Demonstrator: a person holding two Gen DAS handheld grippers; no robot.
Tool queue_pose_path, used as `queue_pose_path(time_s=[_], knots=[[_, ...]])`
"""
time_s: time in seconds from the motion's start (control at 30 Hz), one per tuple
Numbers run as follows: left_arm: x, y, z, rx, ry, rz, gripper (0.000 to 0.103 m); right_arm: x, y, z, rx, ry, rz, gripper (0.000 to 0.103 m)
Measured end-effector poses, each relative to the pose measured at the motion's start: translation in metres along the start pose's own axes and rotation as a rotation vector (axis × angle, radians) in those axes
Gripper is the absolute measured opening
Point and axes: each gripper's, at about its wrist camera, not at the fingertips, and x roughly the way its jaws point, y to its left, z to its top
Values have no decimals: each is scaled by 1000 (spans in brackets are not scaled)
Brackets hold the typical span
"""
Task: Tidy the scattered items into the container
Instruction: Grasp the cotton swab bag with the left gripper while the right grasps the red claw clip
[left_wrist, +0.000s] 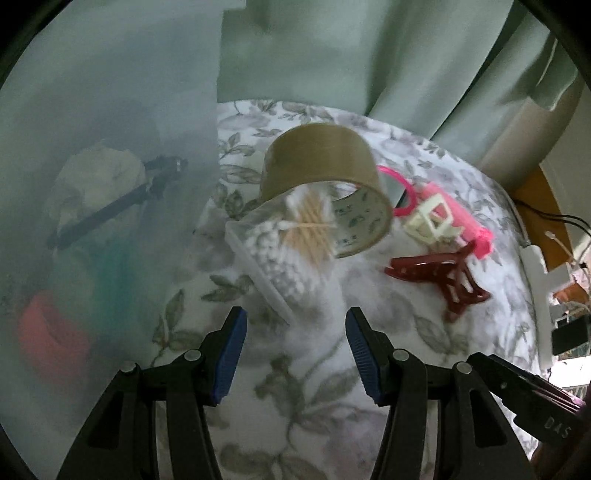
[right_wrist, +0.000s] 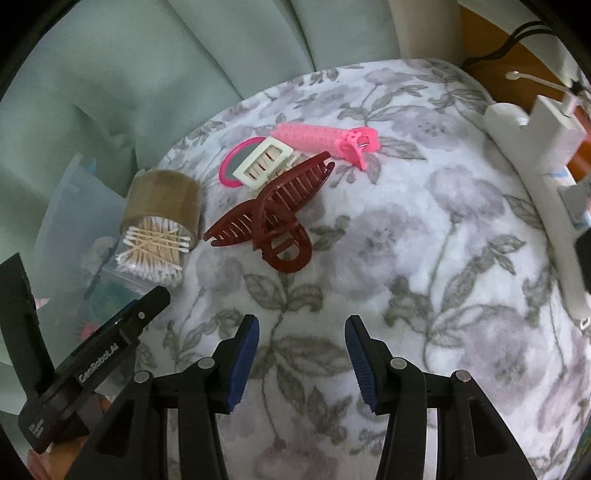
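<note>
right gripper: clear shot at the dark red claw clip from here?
Probably yes. The right gripper is open and empty, and only bare floral cloth lies between it and the dark red claw clip. The cream clip touches its far end.

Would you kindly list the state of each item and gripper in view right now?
Left gripper: open, empty.
Right gripper: open, empty.
Tape roll: on its side, leaning on the swab box.
Swab box: lying on the blanket, full.
Red claw clip: closed, on the blanket.
Cream clip: resting on the pink mirror.
Pink roller clip: closed, lying flat.
Container: already holding items.
</note>
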Motion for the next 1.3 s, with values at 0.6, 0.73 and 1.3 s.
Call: queue_pose_path(time_s=[0.6,0.73,1.3], knots=[[20,6,18,-16,0,-71,34,31,15,37,-83,-28,-43,53],[22,7,19,-16,3,-78,29,35,18,43,-104,-46,-55,53],[-3,4,9,-18,-1,-141,19,22,21,29,-94,-56,-42,42]])
